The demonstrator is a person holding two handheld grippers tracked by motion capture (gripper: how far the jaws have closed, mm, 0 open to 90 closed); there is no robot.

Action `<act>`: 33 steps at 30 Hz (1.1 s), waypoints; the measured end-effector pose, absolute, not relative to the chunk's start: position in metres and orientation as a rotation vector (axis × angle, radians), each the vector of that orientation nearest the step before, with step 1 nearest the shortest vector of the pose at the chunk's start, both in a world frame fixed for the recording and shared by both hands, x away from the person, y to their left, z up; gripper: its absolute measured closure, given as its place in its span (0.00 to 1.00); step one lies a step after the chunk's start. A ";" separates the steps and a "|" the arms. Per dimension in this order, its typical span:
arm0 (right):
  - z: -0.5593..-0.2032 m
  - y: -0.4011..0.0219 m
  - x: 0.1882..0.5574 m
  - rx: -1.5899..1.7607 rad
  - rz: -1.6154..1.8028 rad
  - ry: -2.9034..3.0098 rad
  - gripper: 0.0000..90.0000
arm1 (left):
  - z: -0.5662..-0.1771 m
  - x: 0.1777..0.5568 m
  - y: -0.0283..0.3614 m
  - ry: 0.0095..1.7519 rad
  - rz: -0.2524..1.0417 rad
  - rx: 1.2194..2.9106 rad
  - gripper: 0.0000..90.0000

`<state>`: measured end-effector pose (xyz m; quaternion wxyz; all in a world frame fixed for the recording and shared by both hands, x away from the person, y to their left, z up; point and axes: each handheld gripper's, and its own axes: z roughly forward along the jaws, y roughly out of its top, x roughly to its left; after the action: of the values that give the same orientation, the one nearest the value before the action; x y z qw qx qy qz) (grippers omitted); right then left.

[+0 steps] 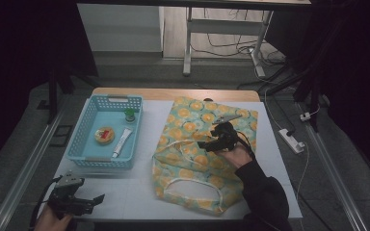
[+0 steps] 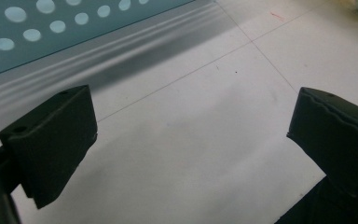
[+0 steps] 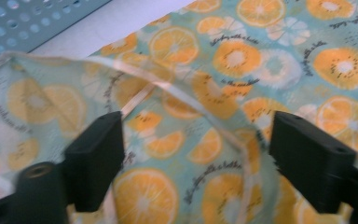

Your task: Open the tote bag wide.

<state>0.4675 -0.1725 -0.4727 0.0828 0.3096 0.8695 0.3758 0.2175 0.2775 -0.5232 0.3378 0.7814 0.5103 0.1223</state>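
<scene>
A cloth bag (image 1: 192, 159) printed with orange slices lies flat on the white table, its pale handles toward the front. My right gripper (image 1: 211, 140) hovers over the bag's middle, open, with the fabric (image 3: 200, 126) and a cream handle strap (image 3: 186, 98) between and below its jaws. My left gripper (image 1: 89, 199) rests near the table's front left corner, open, with bare white table (image 2: 191, 130) between its fingers. A blue perforated basket (image 1: 84, 144) at the left holds a white tube (image 1: 121, 143), a round yellow item (image 1: 104, 134) and a small green-capped jar (image 1: 130, 115).
The basket's blue wall (image 2: 28, 32) stands just ahead of the left gripper. A white power strip (image 1: 291, 140) and cables lie on the floor at the right. Table legs (image 1: 188, 43) rise beyond the far edge.
</scene>
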 end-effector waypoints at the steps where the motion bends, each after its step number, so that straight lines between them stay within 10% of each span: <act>1: -0.472 -0.173 0.464 0.921 1.120 2.597 0.16 | -0.523 0.218 0.278 1.330 0.318 2.035 0.02; 8: -0.474 -0.175 0.443 0.907 1.116 2.633 0.00 | -0.523 0.218 0.278 1.333 0.316 2.032 0.02; 33: -0.527 -0.157 0.402 0.704 0.839 2.747 0.02 | -0.523 0.218 0.278 1.330 0.313 2.030 0.01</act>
<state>0.4021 -0.1570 -0.5267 0.0921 0.2370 0.9249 0.2826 0.2179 0.2779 -0.5231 0.3404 0.7800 0.5110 0.1204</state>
